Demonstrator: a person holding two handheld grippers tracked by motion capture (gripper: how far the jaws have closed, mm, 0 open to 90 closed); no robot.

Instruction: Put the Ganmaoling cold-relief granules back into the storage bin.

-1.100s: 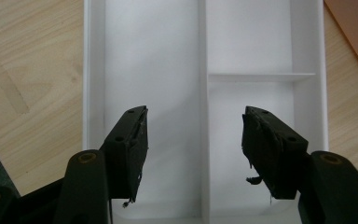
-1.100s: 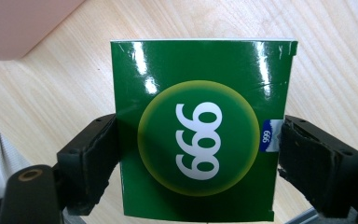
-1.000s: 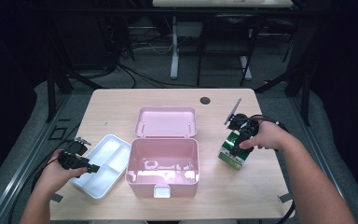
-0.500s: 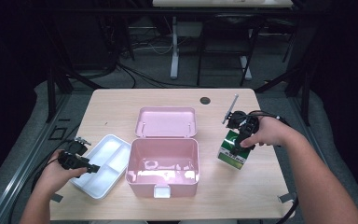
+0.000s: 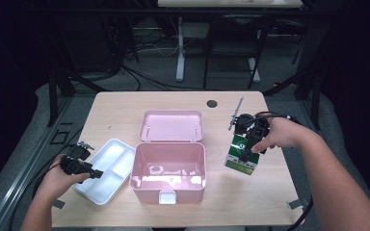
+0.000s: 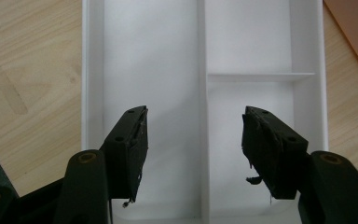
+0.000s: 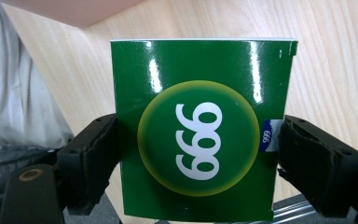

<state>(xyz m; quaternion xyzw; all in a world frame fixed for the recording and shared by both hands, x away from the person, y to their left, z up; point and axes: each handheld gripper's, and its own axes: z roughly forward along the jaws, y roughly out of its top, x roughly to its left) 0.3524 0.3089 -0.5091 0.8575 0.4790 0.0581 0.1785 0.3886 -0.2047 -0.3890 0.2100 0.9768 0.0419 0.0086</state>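
- At the right side of the table (image 5: 125,103), between the jaws of the right gripper (image 5: 248,144), sits a green box (image 5: 241,156) with a white "999" in a yellow-green circle on its face; the right gripper view shows the box (image 7: 200,130) reaching from one jaw to the other, the left jaw against its side and the right jaw at its edge, so the gripper looks closed on it
- Compared with a second ago, the box stays on the same spot near the right edge, tilted, and the right hand (image 5: 279,134) has hardly shifted; what has changed is small, the gripper seeming to have settled lower over the box top
- This suggests the grasp is now made and the lift towards the pink case is the next step, though whether the box has left the tabletop cannot be told
- Left of the box stands the open pink case (image 5: 168,168), its lid (image 5: 172,126) laid back flat behind it, well apart from the box; its inside looks bare
- Further left, touching or just beside the case, lies a white divided tray (image 5: 107,169)
- The left gripper (image 5: 79,167) hovers over the tray's near end, unmoved from the earlier pictures; its own view (image 6: 193,144) shows the jaws spread wide, holding nothing, straddling the tray's long divider (image 6: 204,116)
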